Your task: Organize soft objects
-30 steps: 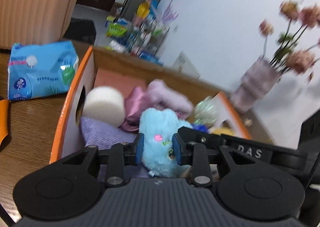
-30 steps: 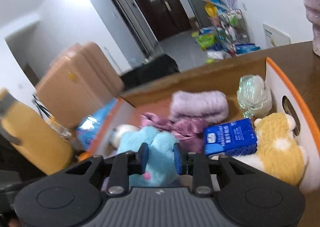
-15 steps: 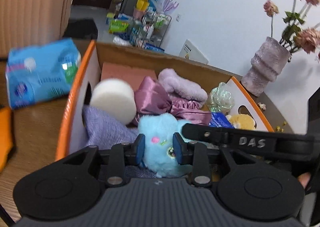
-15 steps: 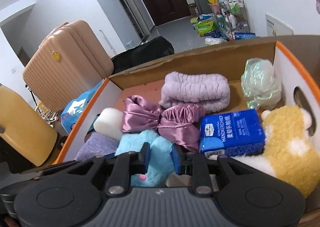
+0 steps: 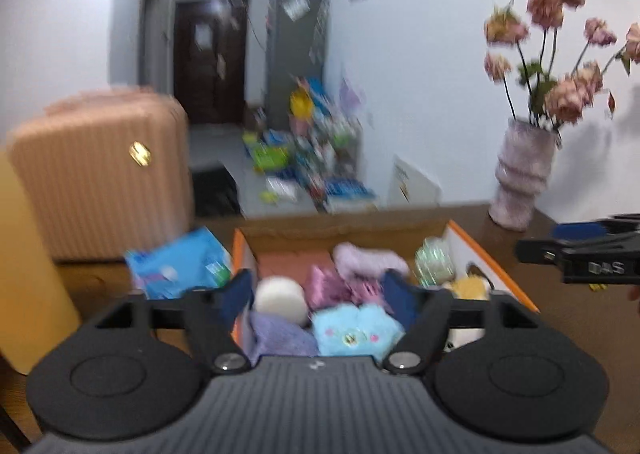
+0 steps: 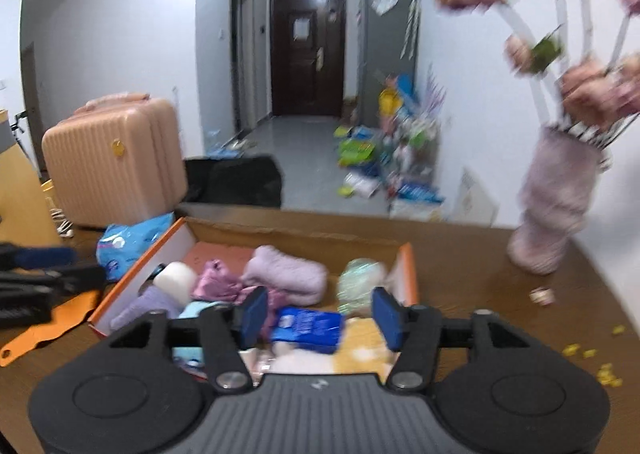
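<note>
An orange-rimmed cardboard box (image 5: 494, 258) (image 6: 136, 274) holds the soft things. Inside it are a light-blue plush (image 5: 356, 334) (image 6: 196, 310), a white foam roll (image 5: 280, 296), purple satin cloth (image 6: 216, 284), a lilac fluffy towel (image 6: 288, 274), a green mesh puff (image 6: 360, 282), a blue tissue pack (image 6: 308, 328) and a yellow plush (image 5: 468, 288). My left gripper (image 5: 318, 294) hovers above the near end of the box, jaws opening, nothing between the pads. Over the box front my right gripper (image 6: 320, 316) is also opening, and it too is empty.
A blue wipes pack (image 5: 180, 266) (image 6: 132, 242) lies on the wooden table left of the box. A lilac vase of dried flowers (image 5: 520, 174) (image 6: 556, 206) stands at the right. An orange flap (image 6: 52, 318) lies at the left. A pink suitcase (image 5: 100, 174) stands beyond the table.
Both grippers were shut on the light-blue plush; they have let go, opened wide, risen and drawn back. The plush now lies in the box.
</note>
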The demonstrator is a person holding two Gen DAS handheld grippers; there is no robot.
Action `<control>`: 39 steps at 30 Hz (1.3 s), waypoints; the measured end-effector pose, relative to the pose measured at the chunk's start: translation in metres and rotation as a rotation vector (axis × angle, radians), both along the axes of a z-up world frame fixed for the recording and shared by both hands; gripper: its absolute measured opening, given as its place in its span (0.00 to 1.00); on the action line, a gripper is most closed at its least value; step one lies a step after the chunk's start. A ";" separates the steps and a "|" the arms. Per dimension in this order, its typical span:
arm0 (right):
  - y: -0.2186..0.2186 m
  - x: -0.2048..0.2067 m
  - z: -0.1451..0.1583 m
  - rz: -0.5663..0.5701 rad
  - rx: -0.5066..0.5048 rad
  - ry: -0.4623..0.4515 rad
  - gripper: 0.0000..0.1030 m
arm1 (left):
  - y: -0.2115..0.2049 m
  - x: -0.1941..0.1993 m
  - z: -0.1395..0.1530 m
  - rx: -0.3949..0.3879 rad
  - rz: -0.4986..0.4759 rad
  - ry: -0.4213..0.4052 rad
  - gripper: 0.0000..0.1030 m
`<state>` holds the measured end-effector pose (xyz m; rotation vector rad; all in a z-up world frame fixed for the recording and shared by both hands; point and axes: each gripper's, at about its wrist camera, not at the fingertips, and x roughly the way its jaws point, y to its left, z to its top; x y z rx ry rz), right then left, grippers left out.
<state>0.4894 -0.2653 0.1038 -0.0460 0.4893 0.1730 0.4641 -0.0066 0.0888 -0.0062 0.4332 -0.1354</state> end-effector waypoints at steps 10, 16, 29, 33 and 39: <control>-0.014 -0.080 -0.024 -0.064 0.047 -0.223 0.88 | -0.001 -0.068 -0.015 -0.036 0.117 -0.140 0.96; -0.008 -0.113 -0.021 -0.076 0.049 -0.259 0.88 | 0.003 -0.101 -0.018 -0.054 0.118 -0.145 0.96; 0.009 -0.292 -0.041 -0.050 0.057 -0.320 0.89 | 0.006 -0.278 -0.025 -0.023 0.046 -0.248 0.98; 0.018 -0.351 -0.056 -0.027 0.052 -0.329 0.89 | 0.008 -0.339 -0.035 -0.027 0.046 -0.283 1.00; 0.038 -0.424 -0.077 -0.006 0.009 -0.338 0.89 | 0.011 -0.417 -0.056 -0.026 0.074 -0.304 1.00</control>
